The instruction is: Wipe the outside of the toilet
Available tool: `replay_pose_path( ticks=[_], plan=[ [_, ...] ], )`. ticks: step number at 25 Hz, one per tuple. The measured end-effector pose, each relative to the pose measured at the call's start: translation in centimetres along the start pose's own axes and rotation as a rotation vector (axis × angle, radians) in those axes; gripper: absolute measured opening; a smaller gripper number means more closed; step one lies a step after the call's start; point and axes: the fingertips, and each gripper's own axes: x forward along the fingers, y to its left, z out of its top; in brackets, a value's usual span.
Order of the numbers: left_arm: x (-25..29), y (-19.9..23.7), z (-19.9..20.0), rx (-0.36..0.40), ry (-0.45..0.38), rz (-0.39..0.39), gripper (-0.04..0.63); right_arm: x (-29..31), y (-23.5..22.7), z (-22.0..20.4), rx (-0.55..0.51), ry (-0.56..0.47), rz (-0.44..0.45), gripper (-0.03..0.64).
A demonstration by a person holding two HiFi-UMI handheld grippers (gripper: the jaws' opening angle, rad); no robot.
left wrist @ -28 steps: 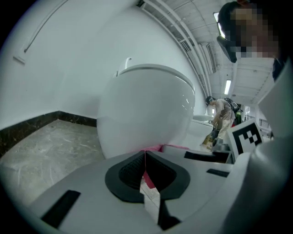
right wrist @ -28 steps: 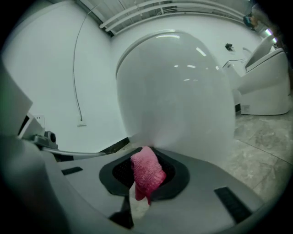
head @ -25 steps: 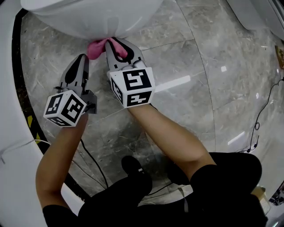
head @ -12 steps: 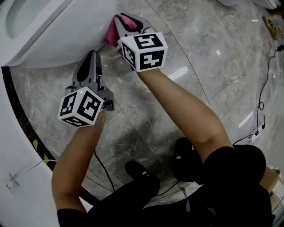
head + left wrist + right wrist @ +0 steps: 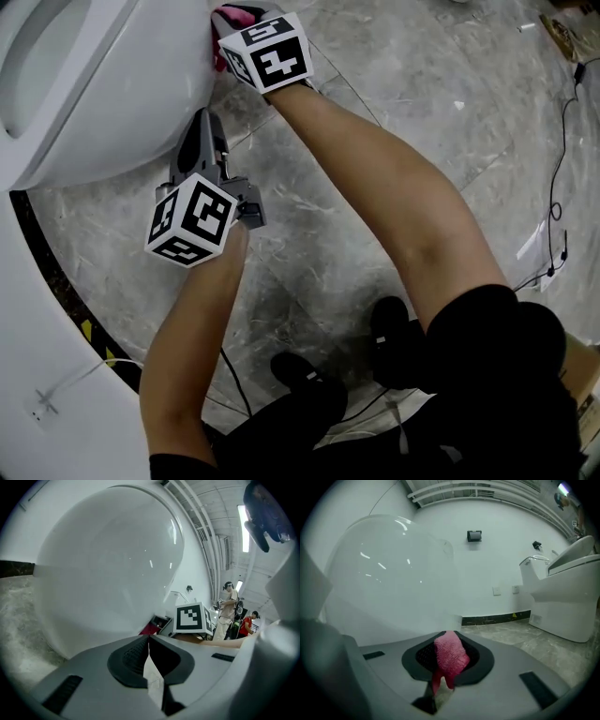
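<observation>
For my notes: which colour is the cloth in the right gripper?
The cloth is pink, clearest in the right gripper view.

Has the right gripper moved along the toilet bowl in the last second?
Yes. The right gripper, shut on the pink mesh cloth, has slid from the white toilet bowl's front tip round to its side, farther from the person.

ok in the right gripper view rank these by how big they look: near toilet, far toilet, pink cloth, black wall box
1. near toilet
2. far toilet
3. pink cloth, enlarged by nearness to the camera
4. black wall box
</observation>
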Motion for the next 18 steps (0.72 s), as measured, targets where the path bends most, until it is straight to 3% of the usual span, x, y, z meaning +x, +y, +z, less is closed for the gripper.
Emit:
replay_pose_path(
  ticks=[4, 7, 9, 12, 14, 18],
  plan=[
    [-0.3, 0.2, 0.0, 0.025, 0.009, 0.005, 0.017, -2.3, -0.4, -0.5, 0.007, -0.005, -0.045, 0.067],
    [-2.5, 0.5, -0.4, 0.104, 0.046, -0.043, 0.017, -8.2, 0.4, -2.5, 0.21, -0.037, -0.091, 0.067],
    [-4.8, 1.0, -0.3, 0.214, 0.077, -0.088, 0.017, -12.0, 4.1, -5.2, 0.36, -0.025, -0.079, 0.067],
    [-8.4, 2.7, 1.3, 0.363, 0.087, -0.129, 0.017, -15.1, 12.5, -7.9, 0.499, -0.004, 0.012, 0.067],
    [-10.8, 5.0, 2.7, 0.369, 0.075, -0.098, 0.017, -15.2, 17.7, -7.5, 0.523, -0.022, 0.091, 0.067],
    [-15.5, 11.1, 3.9, 0.344, 0.078, 0.008, 0.017, -12.8, 26.6, -5.9, 0.469, -0.064, 0.236, 0.067]
  ],
)
